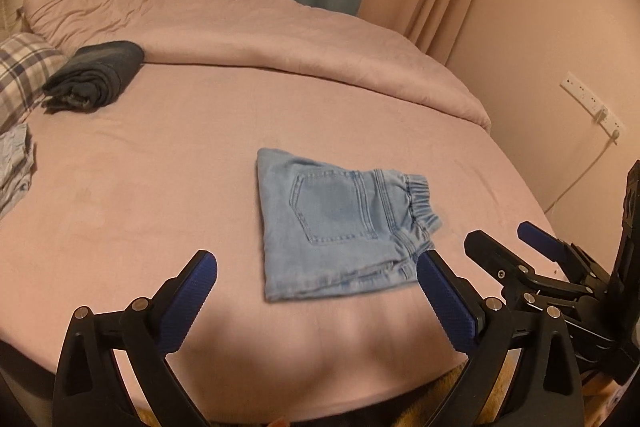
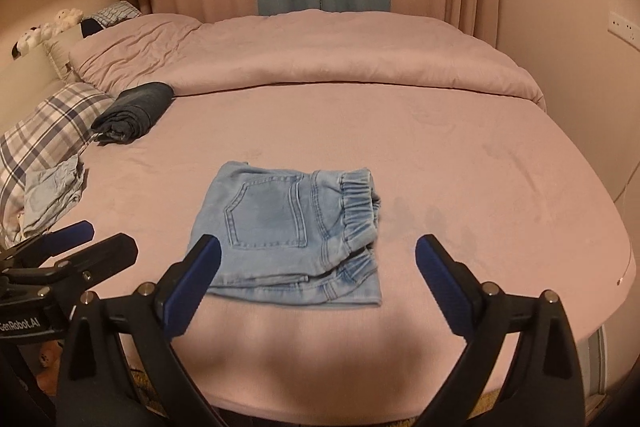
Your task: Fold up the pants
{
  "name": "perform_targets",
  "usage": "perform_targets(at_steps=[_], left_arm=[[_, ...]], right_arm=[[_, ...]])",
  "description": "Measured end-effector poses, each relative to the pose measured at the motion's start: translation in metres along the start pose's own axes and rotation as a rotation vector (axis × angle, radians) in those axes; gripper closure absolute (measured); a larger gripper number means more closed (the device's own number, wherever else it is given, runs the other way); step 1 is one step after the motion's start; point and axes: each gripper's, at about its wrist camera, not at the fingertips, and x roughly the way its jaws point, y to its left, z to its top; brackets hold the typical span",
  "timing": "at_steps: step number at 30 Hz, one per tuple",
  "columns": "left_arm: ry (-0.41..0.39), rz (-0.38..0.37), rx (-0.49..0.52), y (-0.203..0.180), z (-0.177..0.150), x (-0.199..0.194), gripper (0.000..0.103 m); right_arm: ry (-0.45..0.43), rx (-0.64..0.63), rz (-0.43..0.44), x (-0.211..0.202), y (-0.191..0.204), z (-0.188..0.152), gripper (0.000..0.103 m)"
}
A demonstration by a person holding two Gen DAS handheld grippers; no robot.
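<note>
1. The folded pants (image 2: 288,235) lie on the bed (image 2: 440,155), near its front edge.
2. A rolled garment (image 2: 136,113) lies toward the back left, beside a pillow (image 2: 48,131).
3. The duvet (image 2: 320,55) lies along the bed's back edge.

You are looking at light blue folded denim pants (image 2: 288,227) — a faded, matt weave with raised stitched seams and a puckered elastic waistband. Under them your pink bed sheet (image 2: 440,155) looks soft, smooth and matt; the pink duvet (image 2: 320,55) behind is finely crinkled cloth. The dark blue rolled denim garment (image 2: 136,111) looks coarser. Your left gripper (image 1: 316,269) and right gripper (image 2: 318,253) are matt black plastic with shiny metal pins — their blue pads (image 2: 192,291) are finely ribbed.
</note>
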Motion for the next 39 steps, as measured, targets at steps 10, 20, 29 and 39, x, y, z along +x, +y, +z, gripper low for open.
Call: perform_targets(at_steps=[10,20,29,39], left_arm=[[0.019,0.052,0.043,-0.01,-0.014,-0.001,0.003],[0.026,0.072,0.063,-0.02,-0.02,0.001,0.003],[0.028,0.106,0.048,-0.014,-0.02,0.0,0.003],[0.032,0.101,0.038,-0.011,-0.019,-0.001,0.003]], right_arm=[[-0.004,0.027,0.04,-0.012,-0.001,-0.013,0.004],[-0.019,0.071,0.038,-0.017,-0.017,-0.016,0.004],[-0.025,0.078,0.038,-0.018,-0.02,-0.015,0.004],[-0.017,0.071,0.039,-0.017,-0.02,-0.016,0.004]])
